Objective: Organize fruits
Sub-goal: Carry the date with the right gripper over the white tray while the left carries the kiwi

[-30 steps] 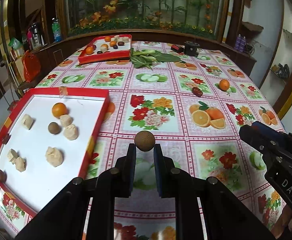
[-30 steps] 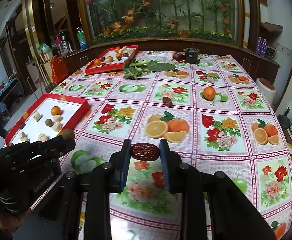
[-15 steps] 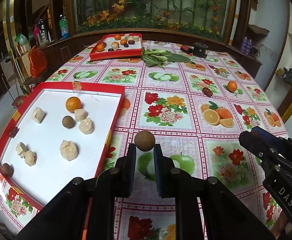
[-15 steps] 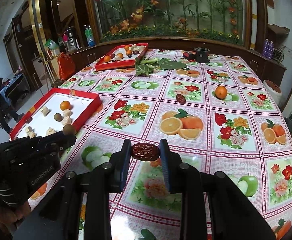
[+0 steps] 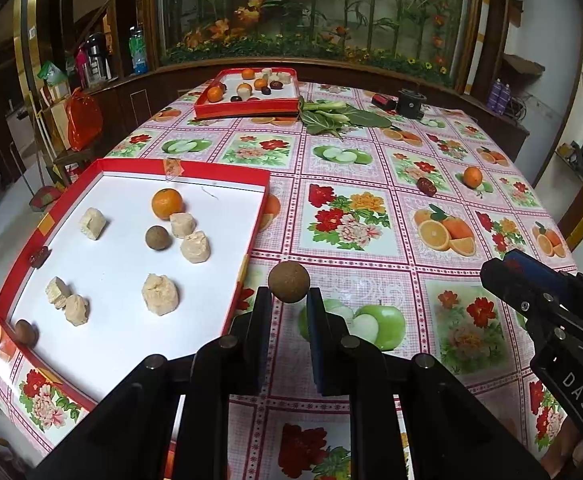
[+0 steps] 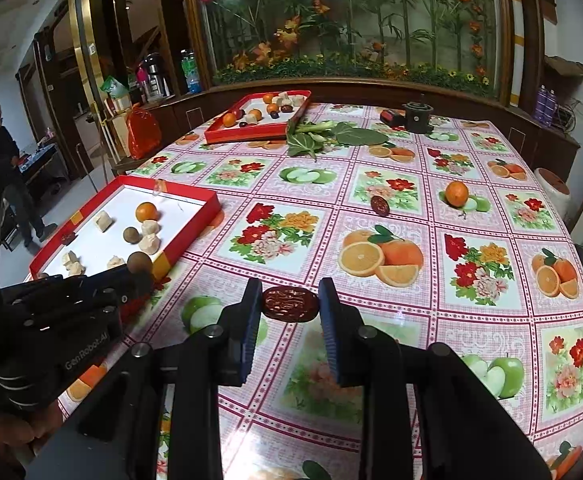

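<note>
- The left tongs (image 5: 289, 300) pinch a small round brown fruit (image 5: 289, 282), likely a longan, right at their tips, just above the worktop (image 5: 371, 280).
- The right tongs (image 6: 290, 300) are closed on a wrinkled dark-red date (image 6: 289, 303), held lengthwise between the two pads and clear of the cloth.
- Both fruits look light. The brown ball is firm and smooth-shelled, so it could roll out of a tip grip; pinching across its widest middle suits it best. The date is soft and a little tacky, so it should sit steadily under gentle pressure and would dent under hard pressure.
- Ahead and to the left of the left tongs lies the near red tray (image 5: 257, 216), its white floor carrying a tangerine (image 5: 167, 203), another brown ball (image 5: 158, 237) and several pale crumbly chunks; open floor remains near its closest edge.
- Ahead of the right tongs and somewhat to their right, a second date (image 6: 379, 204) and a loose tangerine (image 6: 456, 193) rest on the cloth, well apart from the tray.
- Far ahead sit a second red tray (image 6: 251, 132) with mixed fruit and some leafy greens (image 6: 331, 136).
- The cloth is glossy plastic printed with fruit, so real pieces can be mistaken for pictures.
- Beyond stands a glazed plant display; a person stands far off to the left.
</note>
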